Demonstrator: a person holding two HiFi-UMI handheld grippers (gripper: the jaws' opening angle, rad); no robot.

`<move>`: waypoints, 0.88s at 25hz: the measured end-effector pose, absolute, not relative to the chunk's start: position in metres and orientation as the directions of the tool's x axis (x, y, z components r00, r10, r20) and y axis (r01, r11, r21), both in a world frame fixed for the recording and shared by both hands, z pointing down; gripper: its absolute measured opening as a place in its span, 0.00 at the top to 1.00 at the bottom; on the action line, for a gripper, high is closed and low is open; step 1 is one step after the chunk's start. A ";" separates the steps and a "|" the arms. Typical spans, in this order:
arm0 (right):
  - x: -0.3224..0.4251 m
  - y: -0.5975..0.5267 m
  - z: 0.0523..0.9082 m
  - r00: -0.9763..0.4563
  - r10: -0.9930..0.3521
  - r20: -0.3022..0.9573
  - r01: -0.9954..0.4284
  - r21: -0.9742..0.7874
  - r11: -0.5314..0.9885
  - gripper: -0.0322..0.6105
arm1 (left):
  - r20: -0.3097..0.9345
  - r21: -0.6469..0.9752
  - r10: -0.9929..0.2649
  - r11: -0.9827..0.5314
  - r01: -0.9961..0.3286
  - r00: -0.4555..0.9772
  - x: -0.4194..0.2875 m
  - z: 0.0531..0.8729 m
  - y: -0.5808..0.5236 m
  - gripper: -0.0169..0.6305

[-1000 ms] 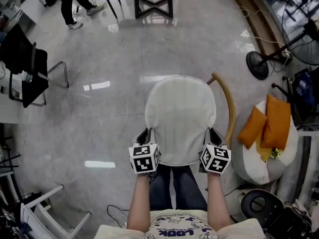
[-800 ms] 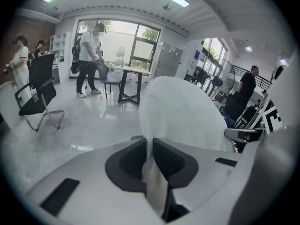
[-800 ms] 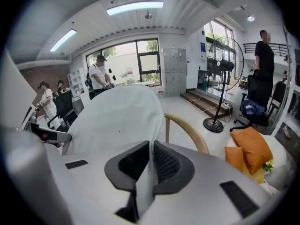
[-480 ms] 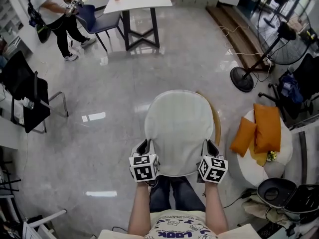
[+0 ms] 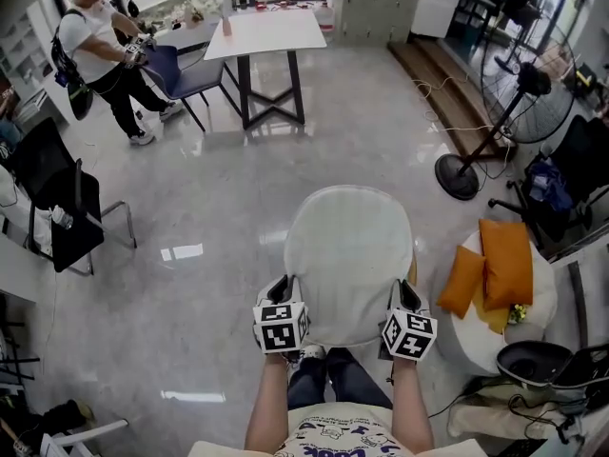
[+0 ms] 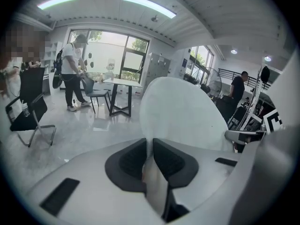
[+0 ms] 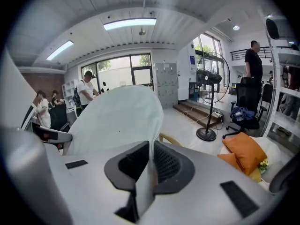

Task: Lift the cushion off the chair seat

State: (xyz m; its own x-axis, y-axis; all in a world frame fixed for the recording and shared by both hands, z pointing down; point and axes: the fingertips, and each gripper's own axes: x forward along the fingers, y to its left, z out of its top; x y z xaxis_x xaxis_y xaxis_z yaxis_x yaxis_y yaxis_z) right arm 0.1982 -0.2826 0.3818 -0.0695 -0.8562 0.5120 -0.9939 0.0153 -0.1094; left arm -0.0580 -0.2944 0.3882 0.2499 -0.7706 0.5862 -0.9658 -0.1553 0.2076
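Note:
A white oval cushion (image 5: 350,260) hangs in the air in front of me, held by its two near side edges. My left gripper (image 5: 283,296) is shut on its left edge and my right gripper (image 5: 403,298) is shut on its right edge. In the left gripper view the cushion (image 6: 185,111) rises from between the dark pads (image 6: 133,159). The right gripper view shows the cushion (image 7: 117,121) pinched the same way at the right gripper (image 7: 151,165). The chair is almost hidden below it; only a bit of wooden rim (image 7: 169,138) shows.
A white pouf (image 5: 547,284) with orange cushions (image 5: 504,260) stands at the right, with a floor fan (image 5: 459,175) behind it. A table (image 5: 266,29), a blue chair and a standing person (image 5: 95,46) are at the back left. A black chair (image 5: 57,208) is at the left.
Both grippers have risen with the cushion pinched between them. The wooden chair rim that showed beside the cushion is now nearly covered, and more of the room's far end is in view.

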 end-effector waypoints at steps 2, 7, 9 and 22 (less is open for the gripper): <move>0.200 -0.282 0.373 -0.068 -0.862 0.503 -0.994 -0.113 0.013 0.88 | 0.579 0.206 -0.774 -0.163 -0.965 0.254 -0.056 0.379 -0.295 0.88; 0.201 -0.281 0.359 -0.069 -0.872 0.486 -0.994 -0.103 0.021 0.88 | 0.562 0.200 -0.786 -0.173 -0.964 0.258 -0.055 0.364 -0.295 0.88; 0.201 -0.282 0.356 -0.069 -0.874 0.481 -0.995 -0.102 0.023 0.88 | 0.559 0.199 -0.789 -0.173 -0.965 0.257 -0.055 0.361 -0.295 0.88; 0.195 -0.294 0.352 -0.088 -0.875 0.477 -0.994 -0.097 0.047 0.88 | 0.553 0.199 -0.795 -0.166 -0.966 0.251 -0.061 0.356 -0.305 0.88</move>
